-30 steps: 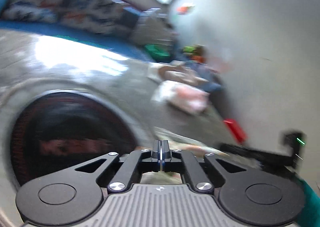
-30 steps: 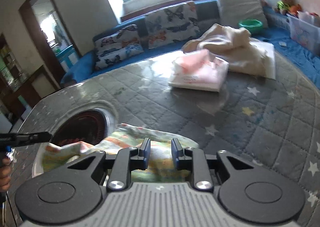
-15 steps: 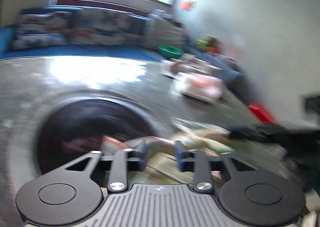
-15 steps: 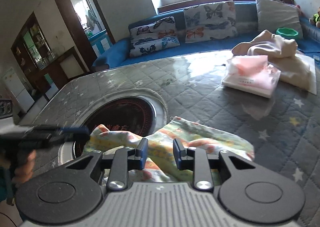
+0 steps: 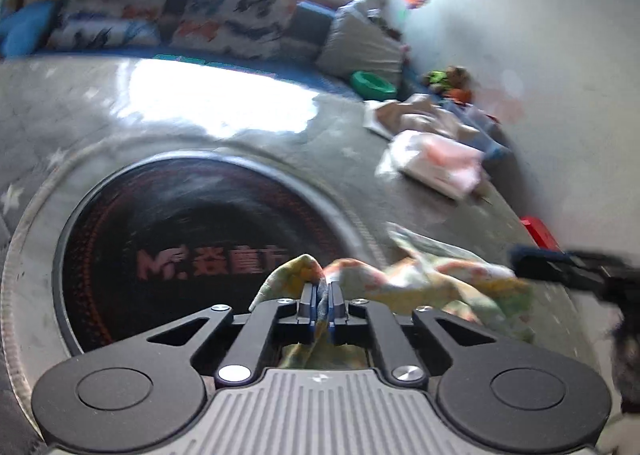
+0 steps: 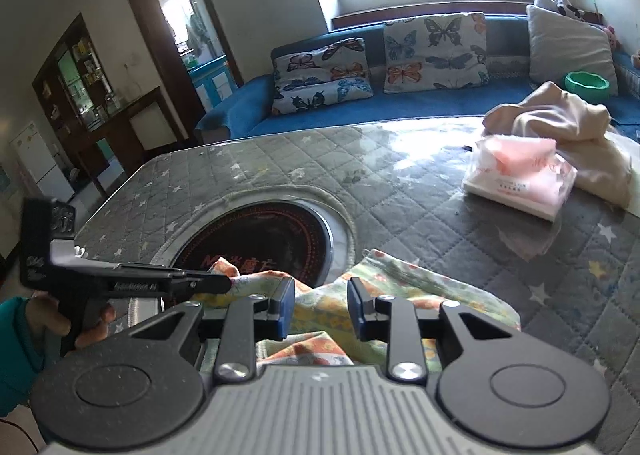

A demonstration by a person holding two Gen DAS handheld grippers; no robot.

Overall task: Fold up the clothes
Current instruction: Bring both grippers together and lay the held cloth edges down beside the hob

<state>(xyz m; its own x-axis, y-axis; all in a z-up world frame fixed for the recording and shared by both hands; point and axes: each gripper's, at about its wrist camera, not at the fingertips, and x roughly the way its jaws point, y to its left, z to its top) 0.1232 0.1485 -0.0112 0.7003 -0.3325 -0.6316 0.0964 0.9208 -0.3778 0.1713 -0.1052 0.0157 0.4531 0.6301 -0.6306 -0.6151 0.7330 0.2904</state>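
A floral cloth (image 6: 420,287) in green, orange and yellow lies crumpled on the grey quilted table cover (image 6: 440,215), its left end over the round black hotplate (image 6: 260,239). My left gripper (image 5: 320,289) is shut on a raised corner of the floral cloth (image 5: 420,275), which runs down between its blue pads. The right wrist view shows the left gripper (image 6: 224,282) at the left, held by a hand in a teal sleeve. My right gripper (image 6: 320,297) hovers over the cloth's middle, jaws apart, pads not pressing the fabric. The right gripper (image 5: 520,257) is blurred in the left wrist view.
A pink tissue pack (image 6: 520,183) and a beige garment pile (image 6: 560,127) sit at the table's far right. Behind the table runs a blue sofa (image 6: 312,115) with butterfly cushions and a green bowl (image 6: 587,82). A red object (image 5: 538,231) lies by the wall.
My left gripper opened over the cloth's corner, then shut on it. The right gripper lifted and swung left, its jaws a little wider, and the cloth is bunched higher at the left.
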